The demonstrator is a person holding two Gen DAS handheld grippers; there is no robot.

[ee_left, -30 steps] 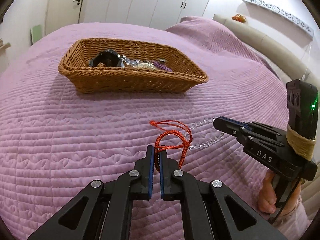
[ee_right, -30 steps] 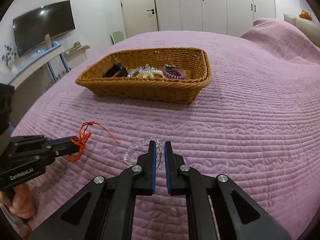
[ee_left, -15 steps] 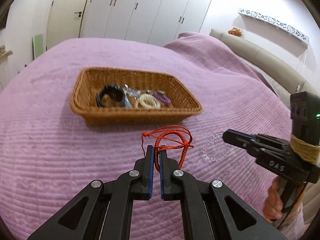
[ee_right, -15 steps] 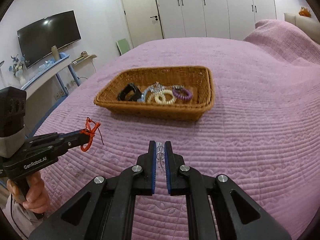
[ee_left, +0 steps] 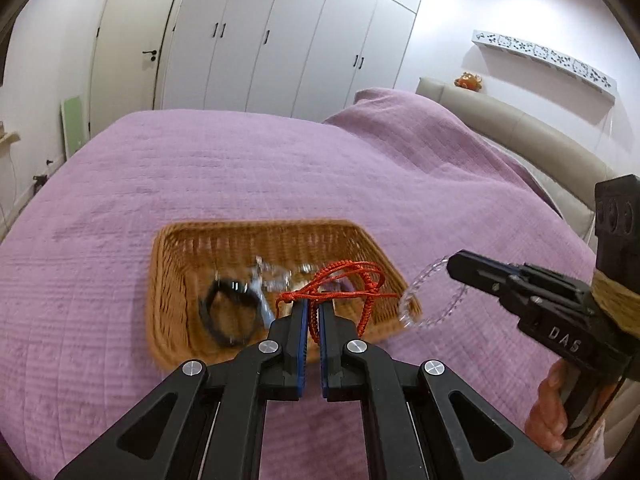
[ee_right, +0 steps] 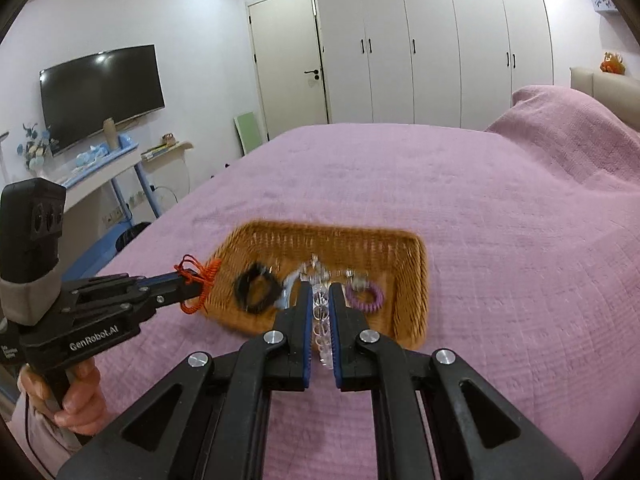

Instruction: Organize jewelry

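A brown wicker basket sits on the purple bedspread. It holds a black bracelet, a purple coil bracelet and silvery pieces. My left gripper is shut on a red cord bracelet, held in the air over the basket's near edge. My right gripper is shut on a clear bead bracelet, held above the basket's near right corner.
The purple bedspread spreads all round the basket. A pillow hump and a beige headboard lie to the right. White wardrobes stand behind; a TV and shelf are on the left.
Both grippers have lifted their bracelets off the bedspread and carried them forward to the basket. The basket now sits right under the fingertips in both views.
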